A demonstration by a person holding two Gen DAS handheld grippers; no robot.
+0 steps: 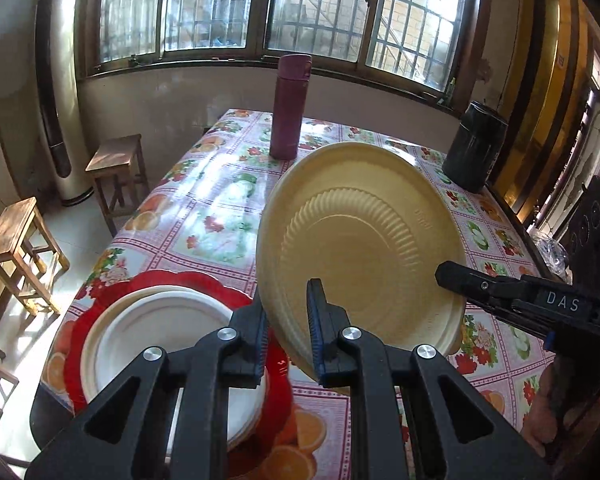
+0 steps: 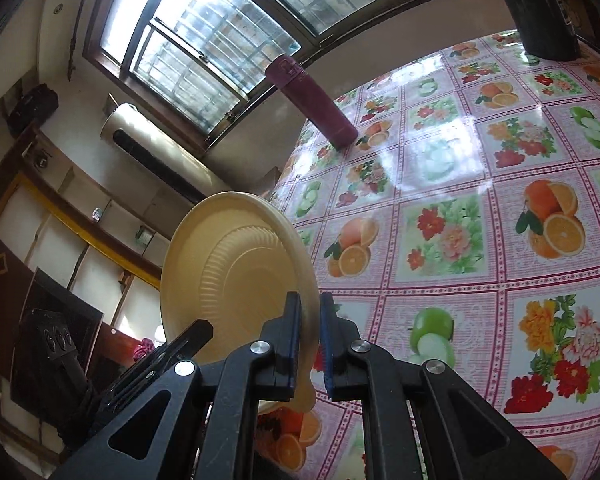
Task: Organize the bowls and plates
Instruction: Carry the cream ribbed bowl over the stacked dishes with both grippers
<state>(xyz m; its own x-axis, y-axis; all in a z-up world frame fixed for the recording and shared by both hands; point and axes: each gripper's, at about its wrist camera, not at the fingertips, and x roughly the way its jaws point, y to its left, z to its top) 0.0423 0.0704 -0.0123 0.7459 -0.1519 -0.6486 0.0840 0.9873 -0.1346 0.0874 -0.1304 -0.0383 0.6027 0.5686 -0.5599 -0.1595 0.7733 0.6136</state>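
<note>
A cream yellow ribbed plate (image 1: pixel 364 240) is held tilted on edge above the table. My left gripper (image 1: pixel 287 332) is shut on its lower rim. My right gripper (image 2: pixel 310 344) grips the same plate (image 2: pixel 236 280) on its opposite rim; its black fingers (image 1: pixel 472 282) reach in from the right in the left wrist view. A stack of white plates (image 1: pixel 156 332) rests on a red scalloped plate (image 1: pixel 100 304) at the table's near left, partly hidden by my left gripper.
The table (image 1: pixel 220 208) has a glossy fruit-and-flower cloth (image 2: pixel 500 200). A maroon flask (image 1: pixel 289 108) stands at the far middle, a black canister (image 1: pixel 476 148) at the far right. Wooden stools (image 1: pixel 116 168) stand left of the table.
</note>
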